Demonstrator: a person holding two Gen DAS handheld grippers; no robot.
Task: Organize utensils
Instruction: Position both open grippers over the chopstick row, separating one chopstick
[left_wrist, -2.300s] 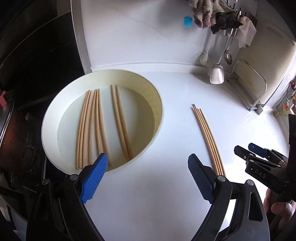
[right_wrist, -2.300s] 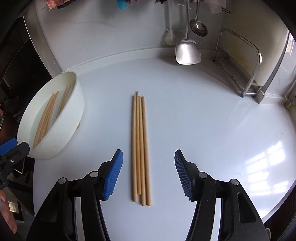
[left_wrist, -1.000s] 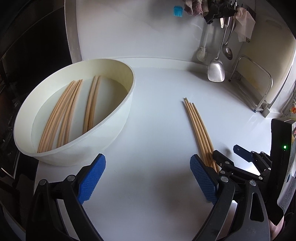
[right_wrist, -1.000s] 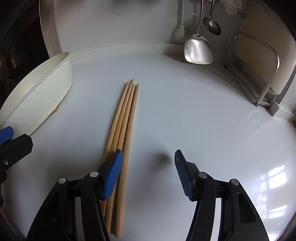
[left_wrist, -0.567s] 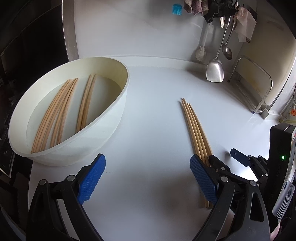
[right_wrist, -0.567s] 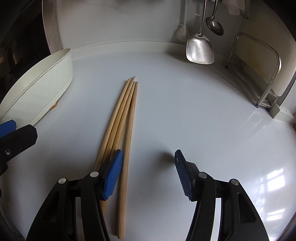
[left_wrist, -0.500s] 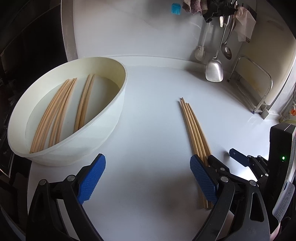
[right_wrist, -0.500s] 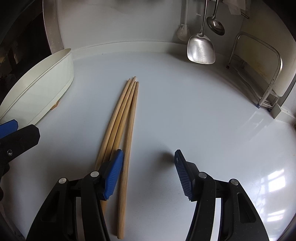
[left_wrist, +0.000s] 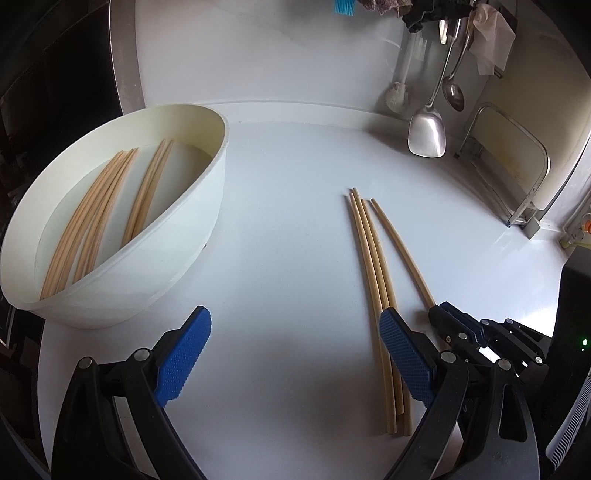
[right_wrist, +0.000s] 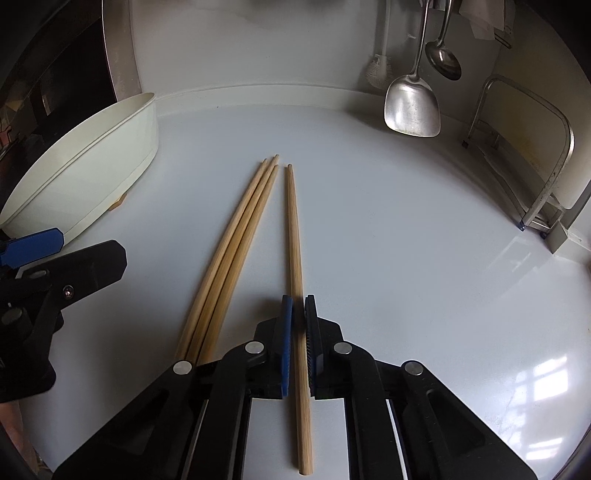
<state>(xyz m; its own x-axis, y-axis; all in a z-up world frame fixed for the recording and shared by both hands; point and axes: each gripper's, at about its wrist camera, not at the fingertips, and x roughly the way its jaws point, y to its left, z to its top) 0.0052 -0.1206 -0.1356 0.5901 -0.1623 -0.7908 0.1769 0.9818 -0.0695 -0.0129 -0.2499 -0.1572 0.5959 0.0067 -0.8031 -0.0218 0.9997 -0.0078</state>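
- Right wrist view: the right hand-held gripper (right_wrist: 298, 332) has just closed, its ribbed blue pads clenched on one round wooden chopstick (right_wrist: 294, 236) lying on the glossy white surface (right_wrist: 388, 229).
- Three more chopsticks (right_wrist: 236, 236) lie bundled just to its left, tips fanning apart from it.
- Left hand-held gripper (left_wrist: 295, 350) hangs released, holding nothing.
- Round white bowl (left_wrist: 207, 206) holds six chopsticks (left_wrist: 92, 218): four, then two.
- One steel spatula (left_wrist: 426, 134) and one ladle (left_wrist: 453, 94) hang behind.
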